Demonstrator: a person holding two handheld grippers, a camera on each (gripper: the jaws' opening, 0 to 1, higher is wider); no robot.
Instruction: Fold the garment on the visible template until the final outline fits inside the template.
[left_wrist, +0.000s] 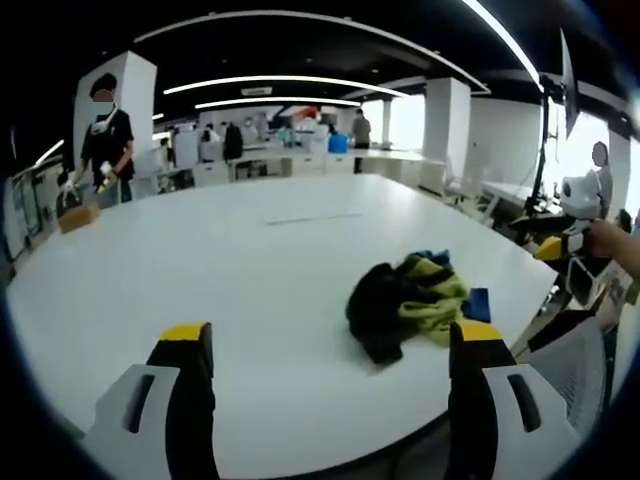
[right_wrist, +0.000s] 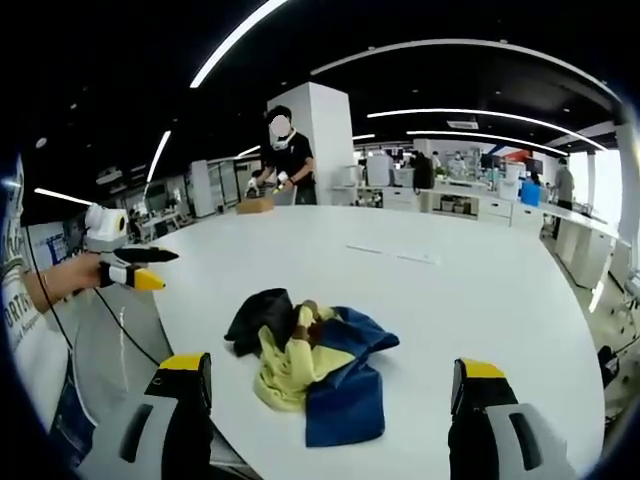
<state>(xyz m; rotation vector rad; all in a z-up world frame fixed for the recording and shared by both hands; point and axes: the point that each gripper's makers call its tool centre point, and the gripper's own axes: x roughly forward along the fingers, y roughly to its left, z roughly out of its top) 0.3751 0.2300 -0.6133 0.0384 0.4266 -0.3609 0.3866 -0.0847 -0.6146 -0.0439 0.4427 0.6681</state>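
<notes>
Garment (right_wrist: 310, 370) sits bunched in a heap near the surface (right_wrist: 470, 300) edge closest to me, black, yellow and blue folds all tangled; same heap in left gripper view (left_wrist: 410, 300). No template outline I can make out on the white top. Left tool (left_wrist: 330, 345) is spread wide, nothing btwn its jaws; right tool (right_wrist: 335, 375) likewise spread, empty, hovering short of the cloth. Step in hand, I judge: first grab to spread it flat. To do it well I'd pick a true edge or corner, e.g. the blue hem, not the middle of the wad, one tool each side, then lift and pull apart low over the surface so nothing slides off the near edge.
</notes>
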